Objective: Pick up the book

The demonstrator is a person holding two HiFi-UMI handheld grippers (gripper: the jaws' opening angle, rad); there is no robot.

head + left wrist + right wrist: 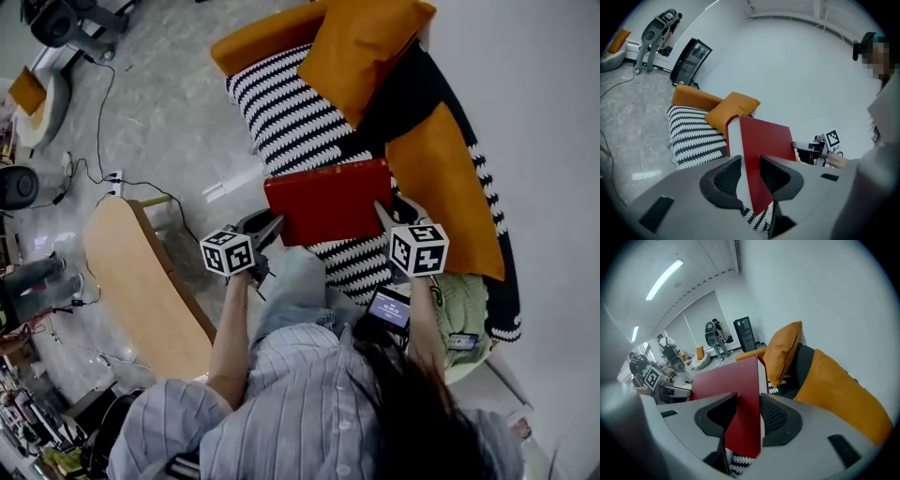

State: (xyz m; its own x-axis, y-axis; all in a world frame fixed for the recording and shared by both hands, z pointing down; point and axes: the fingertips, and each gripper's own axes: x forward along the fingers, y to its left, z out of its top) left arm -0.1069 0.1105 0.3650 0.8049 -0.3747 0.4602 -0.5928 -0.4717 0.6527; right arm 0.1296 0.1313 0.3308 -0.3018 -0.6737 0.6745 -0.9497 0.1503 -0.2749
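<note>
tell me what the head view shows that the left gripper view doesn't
Only the head view: the curved wooden table and a small lit screen near the person's right arm.
Only the left gripper view: the black glass-door cabinet against the wall.
Both: the red book, clamped at one end by the left gripper and at the other by the right gripper, above the striped blanket and the orange cushion.

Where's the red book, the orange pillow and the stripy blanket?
book (328,202): head view, middle of its red cover.
pillow (361,47): head view, middle of its orange top.
blanket (291,112): head view, on its black-and-white stripes.
</note>
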